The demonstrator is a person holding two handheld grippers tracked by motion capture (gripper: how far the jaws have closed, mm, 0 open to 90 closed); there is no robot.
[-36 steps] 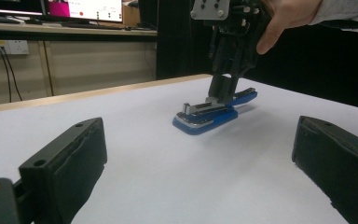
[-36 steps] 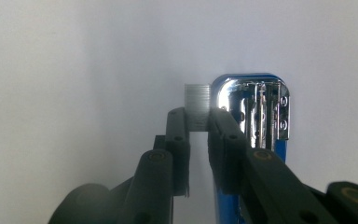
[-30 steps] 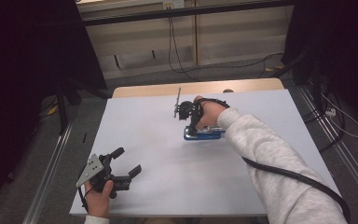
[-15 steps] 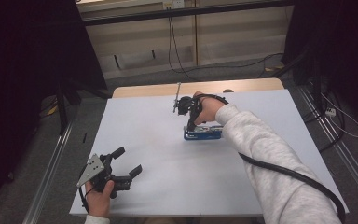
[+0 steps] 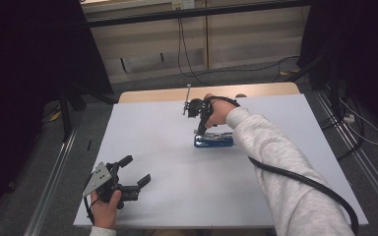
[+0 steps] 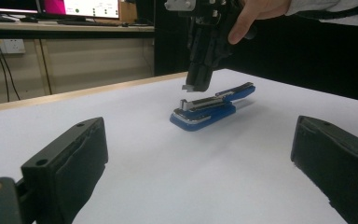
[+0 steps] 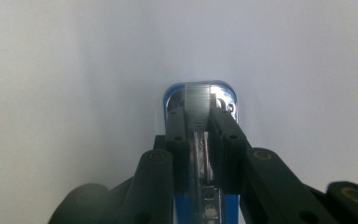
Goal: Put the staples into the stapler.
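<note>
Nearby, right gripper [image 5: 200, 129] pinching a staple strip [image 7: 198, 106] above blue stapler [image 5: 213, 141], left gripper [image 5: 137, 171] wide open, empty.

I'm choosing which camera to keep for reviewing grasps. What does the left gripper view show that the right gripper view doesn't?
The left gripper view shows the right gripper from outside, pointing down at the blue and silver stapler, a hand on it, and its own wide-open jaws. The right gripper view shows its jaws nearly closed around a silver staple strip. Both show the stapler on the white table.
</note>
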